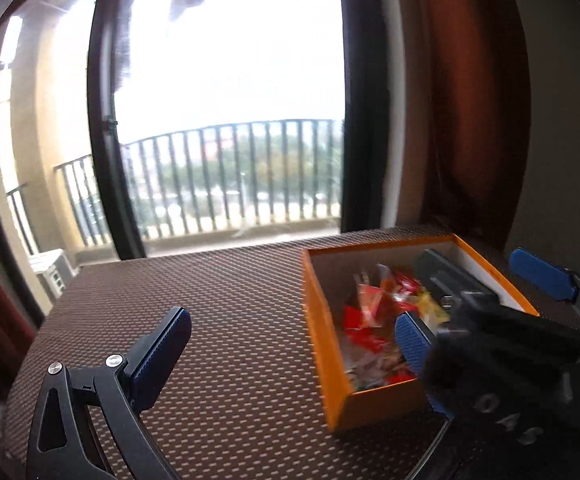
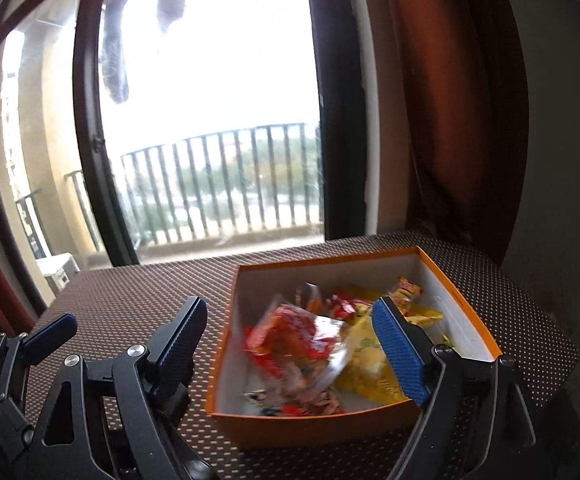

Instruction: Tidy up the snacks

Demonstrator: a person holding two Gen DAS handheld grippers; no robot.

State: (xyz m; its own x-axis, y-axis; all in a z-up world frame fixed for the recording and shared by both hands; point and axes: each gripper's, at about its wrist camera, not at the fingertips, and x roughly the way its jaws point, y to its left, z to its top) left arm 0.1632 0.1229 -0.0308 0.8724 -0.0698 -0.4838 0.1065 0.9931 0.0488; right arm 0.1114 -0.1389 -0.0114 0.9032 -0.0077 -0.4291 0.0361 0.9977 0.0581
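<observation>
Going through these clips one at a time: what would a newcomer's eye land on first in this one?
First the orange box on the dotted brown tablecloth, at the right, piled with red snack packets and yellow snack packets. Next the bright balcony door behind the table, its dark railing against trees. Near the lens, the right gripper stands open and empty before the box.

A: The orange box [image 2: 456, 280] at two o'clock looks like matt card, white inside. The snack packets [image 2: 302, 340] are glossy, crinkled plastic film.

B: The counter [image 2: 138, 292] wears a woven, dotted brown cloth. The right tool [image 2: 290, 340] has ribbed blue pads [image 2: 400, 350] on matt black plastic.
</observation>
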